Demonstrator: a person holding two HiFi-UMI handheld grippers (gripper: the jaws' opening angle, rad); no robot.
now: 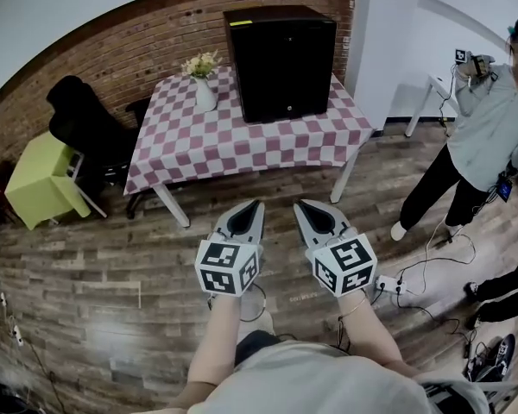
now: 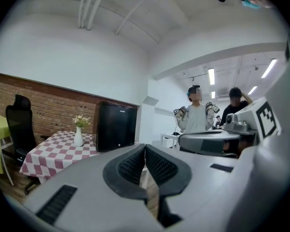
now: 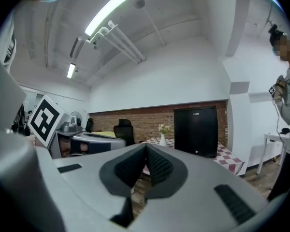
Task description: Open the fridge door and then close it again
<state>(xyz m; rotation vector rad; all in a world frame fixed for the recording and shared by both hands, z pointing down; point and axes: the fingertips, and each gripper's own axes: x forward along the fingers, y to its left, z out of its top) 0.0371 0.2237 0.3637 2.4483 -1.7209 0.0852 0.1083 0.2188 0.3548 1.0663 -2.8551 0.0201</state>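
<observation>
Checked table [image 1: 198,145] — flower vase [image 1: 205,96] on it, black chair [image 1: 86,123], person [image 1: 483,128] standing

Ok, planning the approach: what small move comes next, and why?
Probably step closer to the mini fridge: its door is shut, and both the left gripper and right gripper, jaws shut and empty, are well short of the table.

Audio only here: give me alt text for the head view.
A closed black fridge stands on a checkered table beside a vase of flowers. The left gripper and right gripper, both shut and empty, point toward it side by side from across the wooden floor. Another person stands at right.
</observation>
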